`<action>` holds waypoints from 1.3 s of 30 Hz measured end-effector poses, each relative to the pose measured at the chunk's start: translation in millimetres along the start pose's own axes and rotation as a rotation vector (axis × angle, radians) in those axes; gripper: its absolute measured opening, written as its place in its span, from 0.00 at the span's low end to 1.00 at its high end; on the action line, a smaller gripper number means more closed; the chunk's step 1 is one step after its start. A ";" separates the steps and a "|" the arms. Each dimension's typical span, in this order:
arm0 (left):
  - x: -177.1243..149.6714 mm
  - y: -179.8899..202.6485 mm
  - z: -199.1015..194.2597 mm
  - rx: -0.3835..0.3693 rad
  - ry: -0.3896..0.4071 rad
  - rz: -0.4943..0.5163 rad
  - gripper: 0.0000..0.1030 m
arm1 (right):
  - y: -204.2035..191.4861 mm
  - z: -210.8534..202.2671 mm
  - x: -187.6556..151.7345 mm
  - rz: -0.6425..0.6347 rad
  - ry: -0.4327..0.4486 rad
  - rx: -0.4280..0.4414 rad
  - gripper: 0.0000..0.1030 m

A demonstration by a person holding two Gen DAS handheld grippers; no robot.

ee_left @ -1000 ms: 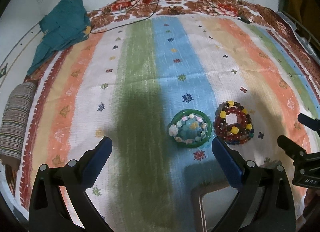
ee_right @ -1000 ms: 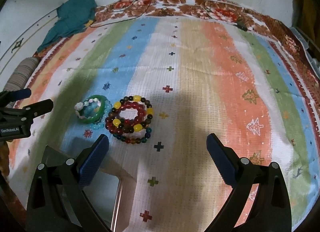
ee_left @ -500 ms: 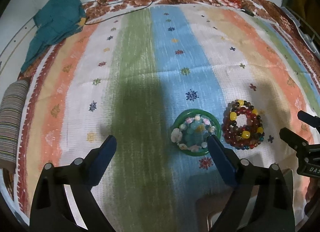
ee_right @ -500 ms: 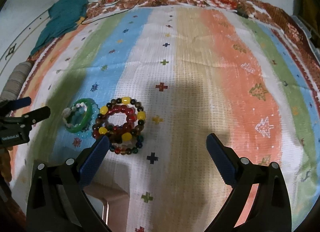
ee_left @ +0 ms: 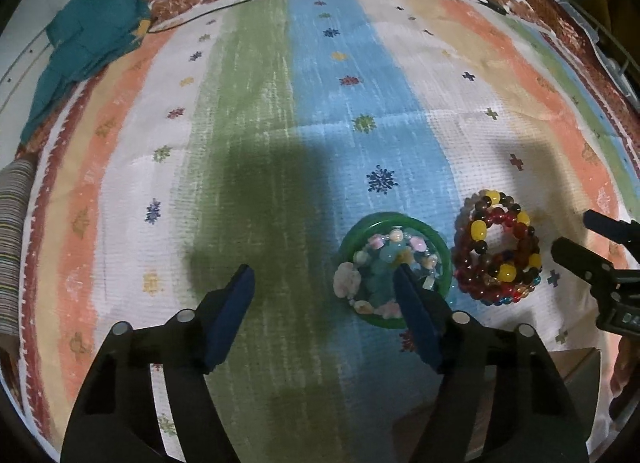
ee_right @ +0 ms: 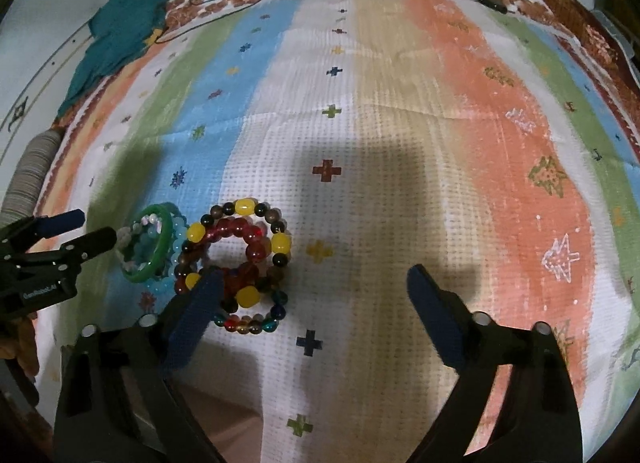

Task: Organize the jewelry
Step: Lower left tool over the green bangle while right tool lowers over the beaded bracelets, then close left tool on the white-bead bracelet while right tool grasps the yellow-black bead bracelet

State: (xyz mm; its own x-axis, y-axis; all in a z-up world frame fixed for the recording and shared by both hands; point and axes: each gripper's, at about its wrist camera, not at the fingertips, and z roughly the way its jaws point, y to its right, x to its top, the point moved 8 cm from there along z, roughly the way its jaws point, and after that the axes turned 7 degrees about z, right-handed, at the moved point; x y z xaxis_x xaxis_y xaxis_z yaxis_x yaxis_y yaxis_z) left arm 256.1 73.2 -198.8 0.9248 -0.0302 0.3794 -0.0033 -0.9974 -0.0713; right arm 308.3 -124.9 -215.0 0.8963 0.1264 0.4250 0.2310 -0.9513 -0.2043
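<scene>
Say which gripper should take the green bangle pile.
Left. The left gripper already has one finger over the green bangle pile, jaws closing but not gripping. The right gripper hangs over the dark bead pile beside it.

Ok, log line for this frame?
left claw: open, closing, over green bangle | right claw: open, closing, over beaded bracelets | nothing held

left gripper [ee_left: 324, 295]: black arms, blue pads, silver pins | right gripper [ee_right: 314, 295]: same; white lettering on one body
</scene>
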 end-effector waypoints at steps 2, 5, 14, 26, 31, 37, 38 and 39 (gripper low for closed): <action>1.0 2.2 2.2 -0.007 -0.004 0.000 0.65 | 1.2 3.7 0.1 0.019 -0.015 0.009 0.83; 1.1 4.0 5.2 -0.005 -0.013 0.006 0.62 | 1.1 8.2 -0.7 0.021 -0.025 0.003 0.82; 2.4 5.3 11.6 -0.037 -0.030 -0.002 0.51 | 2.4 21.0 1.0 0.029 -0.042 -0.012 0.73; -3.2 8.2 24.5 -0.072 -0.082 -0.009 0.25 | -3.9 33.4 7.2 -0.008 -0.051 -0.033 0.47; -3.1 8.5 26.3 -0.071 -0.085 -0.005 0.17 | -5.8 36.5 8.6 -0.028 -0.043 -0.054 0.27; 0.6 9.9 28.8 -0.052 -0.080 0.027 0.15 | -0.4 34.5 8.1 -0.021 -0.039 -0.038 0.12; 1.6 10.0 27.2 -0.046 -0.073 0.032 0.14 | -0.9 34.3 8.0 -0.027 -0.037 -0.040 0.12; 2.3 10.1 25.3 -0.043 -0.067 0.035 0.14 | -1.4 34.1 8.1 -0.033 -0.035 -0.043 0.12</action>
State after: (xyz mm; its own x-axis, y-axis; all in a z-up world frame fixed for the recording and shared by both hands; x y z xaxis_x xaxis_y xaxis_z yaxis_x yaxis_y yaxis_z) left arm 267.9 64.7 -222.1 0.9472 -0.0622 0.3146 -0.0512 -0.9978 -0.0431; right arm 328.1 -112.9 -241.3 0.9015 0.1671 0.3993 0.2449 -0.9575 -0.1524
